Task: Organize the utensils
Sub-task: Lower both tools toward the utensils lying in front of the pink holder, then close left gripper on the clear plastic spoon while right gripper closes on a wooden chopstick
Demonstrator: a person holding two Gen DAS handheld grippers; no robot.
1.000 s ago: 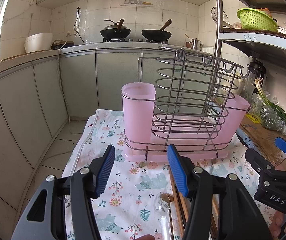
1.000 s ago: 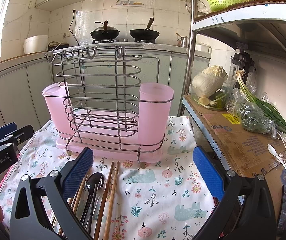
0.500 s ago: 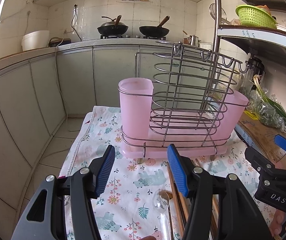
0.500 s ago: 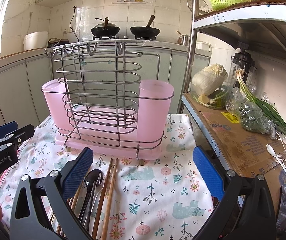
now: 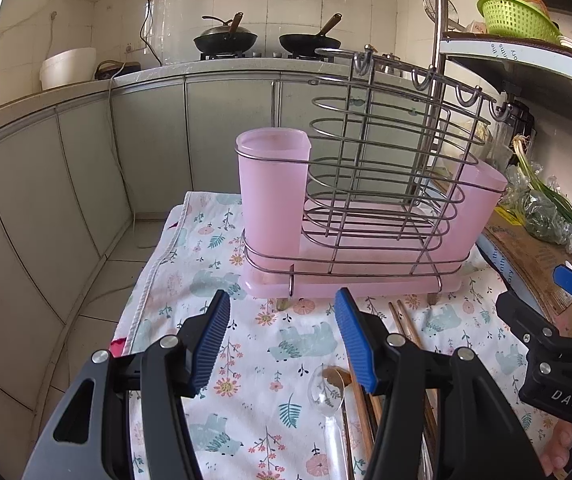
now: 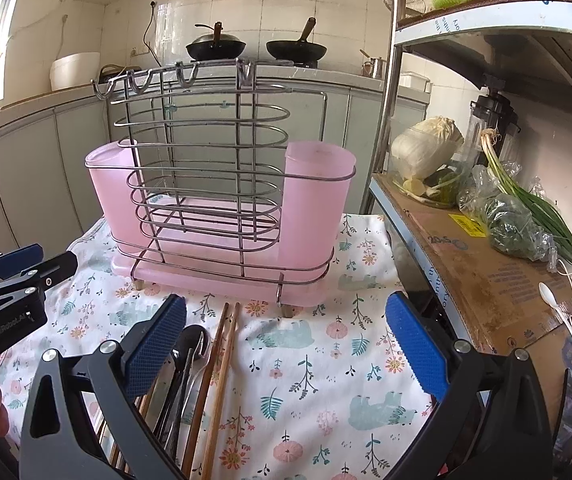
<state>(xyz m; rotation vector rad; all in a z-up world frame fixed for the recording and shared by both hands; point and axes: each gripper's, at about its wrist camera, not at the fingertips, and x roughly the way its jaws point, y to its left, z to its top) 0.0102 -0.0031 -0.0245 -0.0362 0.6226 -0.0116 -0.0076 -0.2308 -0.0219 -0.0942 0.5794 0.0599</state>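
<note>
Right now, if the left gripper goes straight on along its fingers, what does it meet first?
Probably the floral cloth just short of the pink utensil rack. The left gripper is open and tilted downward; nothing lies between its fingers. Depth is unclear.

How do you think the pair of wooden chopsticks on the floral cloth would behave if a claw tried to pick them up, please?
The chopsticks look thin, straight and stiff, so they should not bend. They lie flat on the cloth, so getting under them may be awkward. Lying side by side and slender, they could roll or separate when nudged.
</note>
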